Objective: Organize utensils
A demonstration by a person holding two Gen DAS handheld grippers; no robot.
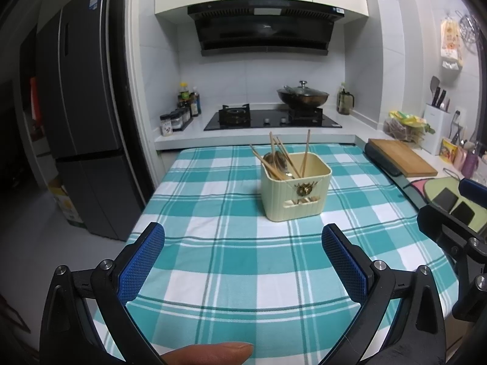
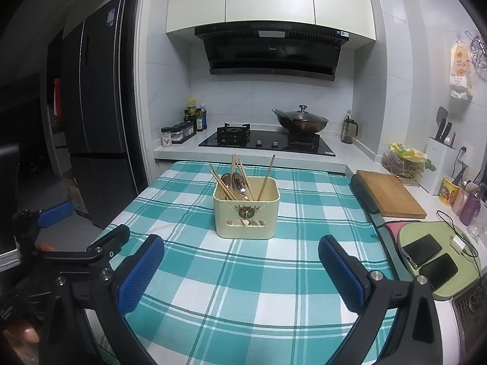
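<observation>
A cream utensil holder stands on the teal checked tablecloth, past the middle of the table. Wooden chopsticks and metal spoons stick up out of it. My left gripper hovers open over the near part of the table, well short of the holder, nothing between its blue pads. My right gripper is open too, empty, just in front of the holder. The left tool's frame shows at the right view's left edge.
A wooden cutting board lies on the counter to the right, with two phones on a green mat nearer me. Behind the table are a gas hob, a lidded wok and seasoning bottles. A dark fridge stands left. A fingertip shows at the bottom.
</observation>
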